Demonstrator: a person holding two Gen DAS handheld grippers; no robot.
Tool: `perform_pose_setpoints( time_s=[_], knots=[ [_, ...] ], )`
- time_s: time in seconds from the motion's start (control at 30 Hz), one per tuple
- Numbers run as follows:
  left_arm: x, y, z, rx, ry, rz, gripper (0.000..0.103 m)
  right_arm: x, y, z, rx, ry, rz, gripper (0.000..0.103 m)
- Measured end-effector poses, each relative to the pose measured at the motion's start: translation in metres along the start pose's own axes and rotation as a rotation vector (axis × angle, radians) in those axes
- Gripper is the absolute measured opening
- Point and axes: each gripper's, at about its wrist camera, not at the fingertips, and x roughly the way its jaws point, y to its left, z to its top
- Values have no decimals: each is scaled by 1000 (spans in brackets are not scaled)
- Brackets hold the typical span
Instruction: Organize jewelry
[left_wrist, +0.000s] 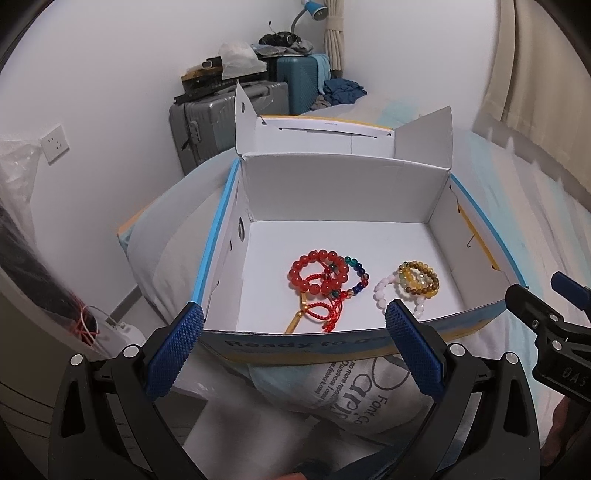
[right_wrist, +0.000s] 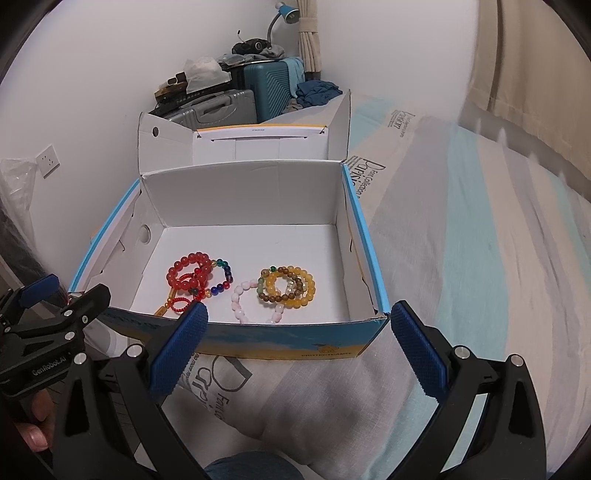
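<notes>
Beaded bracelets (right_wrist: 236, 286) boxed, beyond open right gripper (right_wrist: 297, 321)

Striped bed (right_wrist: 480, 258) — open cardboard box (right_wrist: 280, 338) resting directly on it.

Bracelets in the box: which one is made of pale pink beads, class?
The pale pink bracelet, lying near the front wall between the red bracelet and the yellow bracelet. Its beads are whitish pink; the others are red, multicoloured, brown or yellow.

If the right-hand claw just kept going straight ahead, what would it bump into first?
Probably the near wall of the cardboard box, which stands right ahead of the open right gripper. If it passed just above that rim, the pink bead bracelet inside would come next; depth is hard to judge.
</notes>
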Motion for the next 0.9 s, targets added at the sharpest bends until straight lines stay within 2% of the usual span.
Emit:
perform_pose_setpoints(
  time_s=[0.3,0.43,0.63,0.8,0.9],
  knots=[
    [2,1,-1,-9,-8,29,97,3,1,-1,-6,5,-5,95],
    [3,-6,-4,26,-10,77,97,4,1,-3,-11,9,-6,95],
    [-2,-7,-5,11,-24,12,97,5,-1,-5,-13,13,-9,95],
    [0,-6,-4,-13,15,-52,97,6,-2,-5,-8,15,-8,95],
    [1,-5,-4,-14,12,-28,97,5,-3,-5,-6,13,-6,95]
  ],
)
